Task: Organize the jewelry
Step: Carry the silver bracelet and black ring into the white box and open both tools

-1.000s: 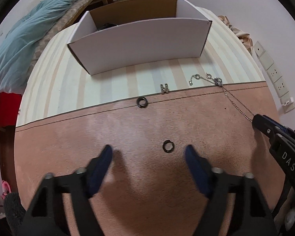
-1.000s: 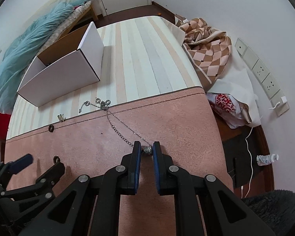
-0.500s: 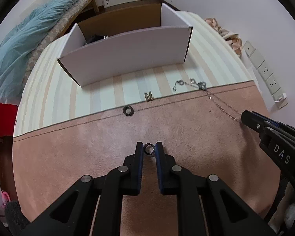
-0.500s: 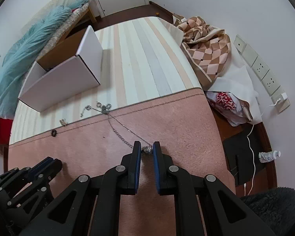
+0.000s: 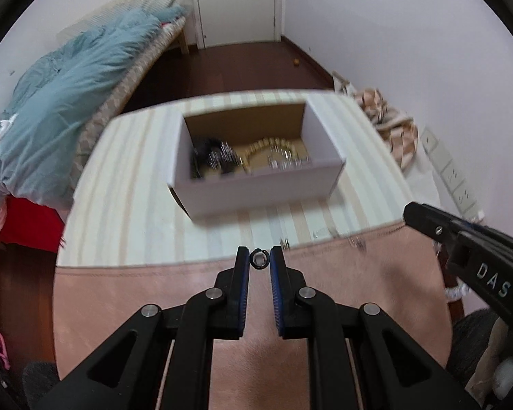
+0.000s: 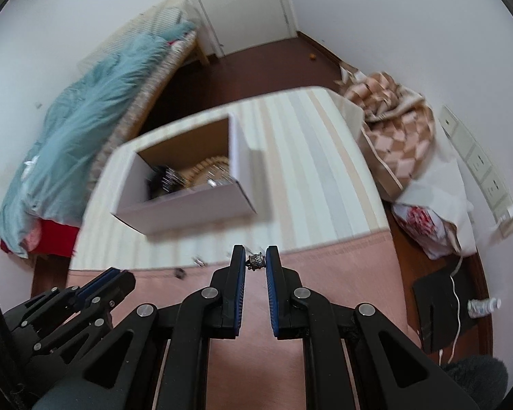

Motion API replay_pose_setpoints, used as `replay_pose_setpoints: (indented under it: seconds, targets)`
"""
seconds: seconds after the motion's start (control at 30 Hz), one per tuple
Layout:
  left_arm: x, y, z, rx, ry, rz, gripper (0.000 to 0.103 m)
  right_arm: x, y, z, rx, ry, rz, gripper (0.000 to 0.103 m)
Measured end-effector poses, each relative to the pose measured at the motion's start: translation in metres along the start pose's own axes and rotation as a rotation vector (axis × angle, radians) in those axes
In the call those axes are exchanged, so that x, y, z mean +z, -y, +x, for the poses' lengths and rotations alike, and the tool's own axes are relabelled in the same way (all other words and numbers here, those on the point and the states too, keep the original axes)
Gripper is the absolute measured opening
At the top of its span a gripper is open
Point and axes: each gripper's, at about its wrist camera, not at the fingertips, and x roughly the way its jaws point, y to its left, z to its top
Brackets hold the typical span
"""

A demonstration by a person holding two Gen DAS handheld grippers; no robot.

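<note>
Box (image 5: 256,191) ahead – jewelry inside, checked blanket (image 6: 396,130) beside table (image 6: 304,157)

White walls (image 5: 376,34), dark floor (image 5: 242,65), bed (image 5: 68,102).

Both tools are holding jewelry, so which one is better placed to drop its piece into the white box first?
Left, probably. The left tool holds only a small dark ring and faces the white cardboard box squarely; the right tool sees it off to one side.
</note>
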Motion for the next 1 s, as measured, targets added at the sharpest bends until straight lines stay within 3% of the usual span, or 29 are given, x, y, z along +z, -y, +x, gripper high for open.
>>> replay_pose_setpoints:
  seconds: [0.17,0.57,0.73,1.0]
  targets:
    - [0.027,-0.014,-0.023,-0.009,0.064,-0.025,0.01,0.028,-0.023,-0.018,0.056,0.04,-0.03,0.013]
    - [0.08,-0.069,-0.048,-0.042,0.114,-0.128,0.01,0.112,-0.062,-0.062,0.202,0.112,-0.07,0.013]
    - [0.098,-0.087,-0.039,-0.061,0.098,-0.162,0.01,0.141,-0.071,-0.031,0.19,0.048,-0.096,0.013]
    - [0.125,-0.091,-0.001,-0.101,0.028,-0.156,0.01,0.141,-0.057,0.039,0.163,-0.123,-0.067,0.013]
